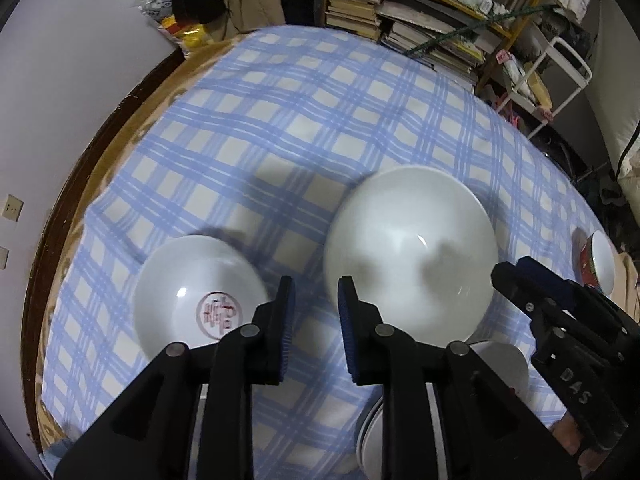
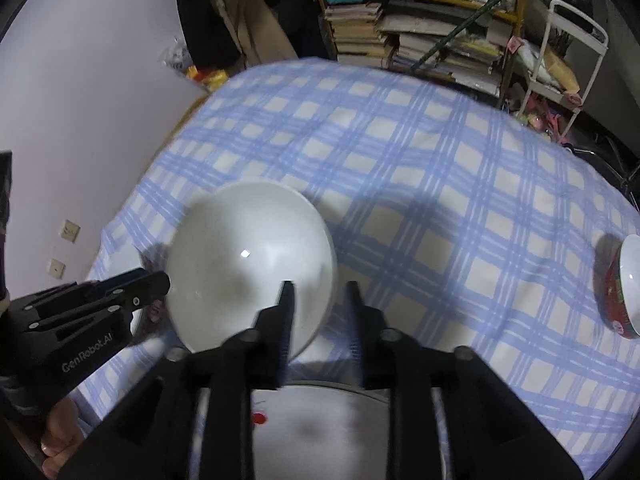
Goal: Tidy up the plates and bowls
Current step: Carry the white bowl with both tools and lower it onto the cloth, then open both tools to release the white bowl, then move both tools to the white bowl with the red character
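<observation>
A large white bowl sits on the blue checked tablecloth, also in the right wrist view. A smaller white bowl with a red emblem lies to its left. My left gripper is open and empty above the cloth between the two bowls. My right gripper is open and empty at the large bowl's near right rim, above a white plate with a red mark. The plate stack also shows in the left wrist view. A red-patterned bowl stands at the right.
Shelves of books and a white metal rack stand behind the table. The table's brown edge curves along the left by the wall. The red bowl also shows in the left wrist view at the right edge.
</observation>
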